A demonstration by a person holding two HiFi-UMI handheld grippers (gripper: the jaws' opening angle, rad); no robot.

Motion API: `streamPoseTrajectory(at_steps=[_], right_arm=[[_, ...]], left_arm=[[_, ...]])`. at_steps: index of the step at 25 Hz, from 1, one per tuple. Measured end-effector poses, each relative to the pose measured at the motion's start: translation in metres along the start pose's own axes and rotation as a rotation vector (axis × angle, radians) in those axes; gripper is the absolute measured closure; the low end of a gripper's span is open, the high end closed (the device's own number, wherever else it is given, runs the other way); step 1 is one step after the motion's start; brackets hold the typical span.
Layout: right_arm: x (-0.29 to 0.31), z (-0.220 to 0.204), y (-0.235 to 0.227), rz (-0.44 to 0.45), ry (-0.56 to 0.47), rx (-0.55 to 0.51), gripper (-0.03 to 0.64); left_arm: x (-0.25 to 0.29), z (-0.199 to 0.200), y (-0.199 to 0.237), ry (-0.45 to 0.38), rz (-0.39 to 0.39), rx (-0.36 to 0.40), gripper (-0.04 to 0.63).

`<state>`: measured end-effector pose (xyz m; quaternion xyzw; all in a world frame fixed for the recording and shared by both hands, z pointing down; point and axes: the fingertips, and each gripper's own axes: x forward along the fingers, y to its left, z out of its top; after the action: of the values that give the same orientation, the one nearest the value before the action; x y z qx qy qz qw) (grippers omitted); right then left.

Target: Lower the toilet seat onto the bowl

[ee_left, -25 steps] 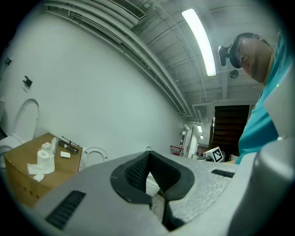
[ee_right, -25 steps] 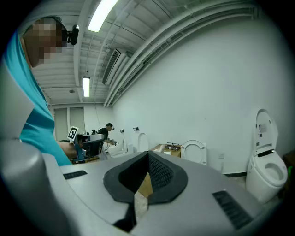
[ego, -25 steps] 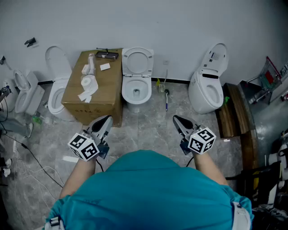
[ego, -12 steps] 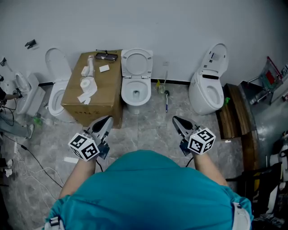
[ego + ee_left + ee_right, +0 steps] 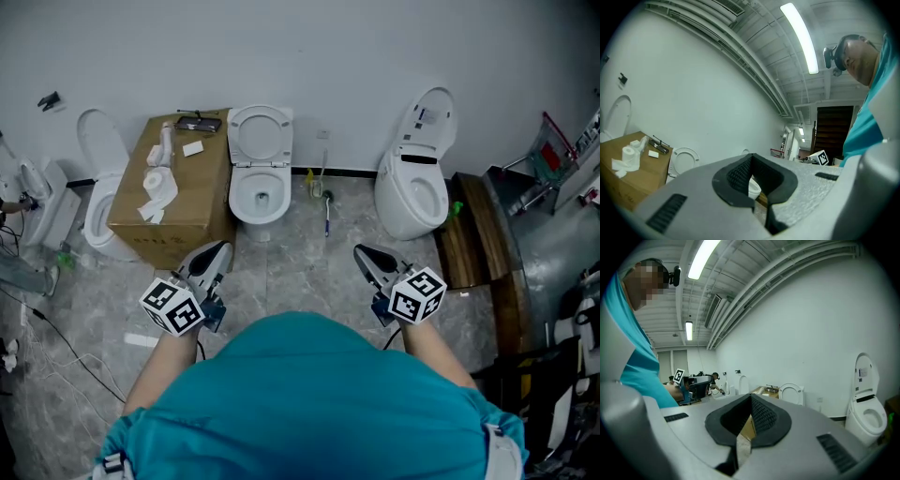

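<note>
left hand-held gripper [image 5: 219, 251]: at 7 o'clock from the target toilet, jaws pressed together, nothing in them.
right hand-held gripper [image 5: 362, 253]: at 5 o'clock from it, also closed up and empty.
cables [image 5: 66, 352]: loose on the floor at the person's 9 o'clock. Stepping wide that way could snag a foot.
cardboard box [image 5: 141, 220]: at 11 o'clock, just beside the bowl, with paper rolls [image 5: 159, 183] on top. I'd guess a left-side reach could bump it or sweep stuff off.
toilet brush [image 5: 326, 202]: on the floor at the bowl's 3 o'clock, easy to kick.
bowl [image 5: 237, 195]: at 12 o'clock, open, well apart from both grippers.
toilet seat [image 5: 238, 136]: standing upright at the far side of the bowl near the wall, not lowered yet.
main worry: with closed jaws you only get a poke. Once tipped past balance, the seat probably drops and slams on the bowl.
other worry: toilets at 10 o'clock [image 5: 94, 202] and 1 o'clock [image 5: 412, 192] also have lids up, so picking the wrong one seems possible.
</note>
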<state>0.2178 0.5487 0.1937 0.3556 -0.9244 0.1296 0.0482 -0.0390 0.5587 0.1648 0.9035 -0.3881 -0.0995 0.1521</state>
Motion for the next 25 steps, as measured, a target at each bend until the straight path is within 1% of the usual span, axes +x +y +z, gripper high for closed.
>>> streamPoseTrajectory(at_steps=[4, 6, 9, 12, 16, 19, 22, 25], right_arm=[[-0.032, -0.004, -0.027, -0.007, 0.016, -0.017, 0.617], [-0.041, -0.006, -0.04, -0.014, 0.017, -0.014, 0.617], [-0.04, -0.01, -0.055, -0.025, 0.016, 0.012, 0.617], [-0.034, -0.013, -0.065, -0.03, 0.023, 0.019, 0.617], [-0.011, -0.011, -0.077, -0.043, 0.031, 0.026, 0.617], [0.018, -0.005, -0.089, -0.064, 0.032, 0.02, 0.617], [0.059, 0.009, -0.105, -0.095, 0.022, 0.008, 0.617], [0.106, 0.025, -0.119, -0.121, 0.015, 0.02, 0.617]], left_arm=[[0.035, -0.02, -0.03, 0.017, -0.029, -0.011, 0.592], [0.05, -0.027, -0.039, 0.033, -0.042, -0.012, 0.592], [0.066, -0.032, -0.037, 0.061, -0.049, -0.018, 0.592], [0.08, -0.031, -0.026, 0.076, -0.055, -0.02, 0.592], [0.099, -0.025, 0.002, 0.077, -0.068, -0.03, 0.592], [0.115, -0.021, 0.032, 0.081, -0.097, -0.038, 0.592], [0.132, -0.011, 0.073, 0.083, -0.126, -0.045, 0.592], [0.153, 0.005, 0.123, 0.098, -0.143, -0.052, 0.592]])
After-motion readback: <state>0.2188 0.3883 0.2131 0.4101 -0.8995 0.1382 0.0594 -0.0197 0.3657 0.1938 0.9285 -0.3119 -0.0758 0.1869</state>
